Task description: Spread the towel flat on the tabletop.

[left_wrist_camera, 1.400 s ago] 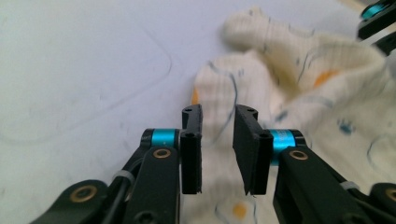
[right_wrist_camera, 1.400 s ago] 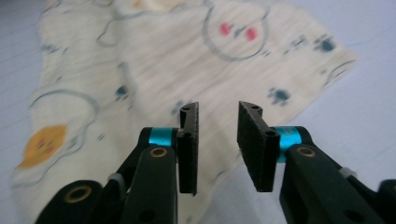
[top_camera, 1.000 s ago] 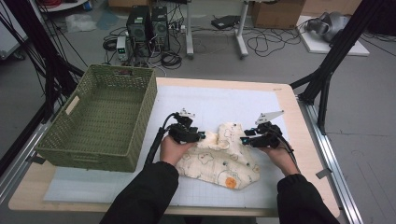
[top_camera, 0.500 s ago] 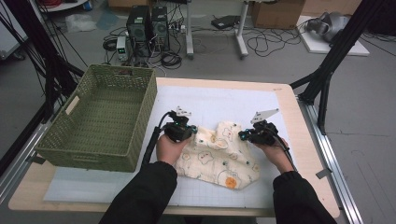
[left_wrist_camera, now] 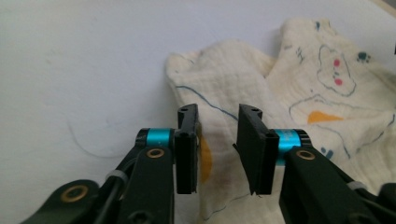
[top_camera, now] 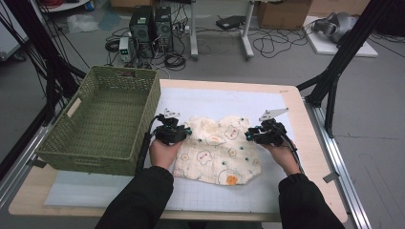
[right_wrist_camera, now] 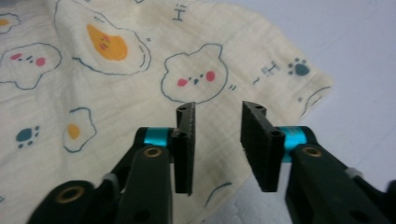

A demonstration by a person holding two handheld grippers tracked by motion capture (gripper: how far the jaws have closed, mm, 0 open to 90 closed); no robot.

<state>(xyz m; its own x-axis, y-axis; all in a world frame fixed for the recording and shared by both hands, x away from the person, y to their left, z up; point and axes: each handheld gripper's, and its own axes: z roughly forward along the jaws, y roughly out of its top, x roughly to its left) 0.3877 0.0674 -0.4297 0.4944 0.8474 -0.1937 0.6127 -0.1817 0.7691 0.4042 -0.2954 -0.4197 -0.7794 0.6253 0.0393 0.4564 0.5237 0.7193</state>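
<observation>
A cream muslin cloth [top_camera: 217,152], crinkled and soft, lies spread on a pale gridded mat [top_camera: 215,102] that covers a light wooden worktop [top_camera: 305,157]. The cloth is printed with blue-outlined bear faces, orange-yolked fried eggs and small teal paw prints. Its edges are uneven, and the corner by the left hand is folded over in rumpled layers.

A person in dark sleeves holds a black two-jaw tool in each hand. The left gripper [left_wrist_camera: 217,140] sits over the cloth's left far corner, the right gripper [right_wrist_camera: 217,137] over its right far corner. Each pair of flat, ribbed black jaws has just been opening and now stands partly apart, with nothing pinched between them; the cloth lies loose on the mat beneath. Teal collars ring the jaw mounts.

To the left of the mat stands a deep rectangular basket [top_camera: 102,121] of olive-green woven wicker, close beside the left gripper.
</observation>
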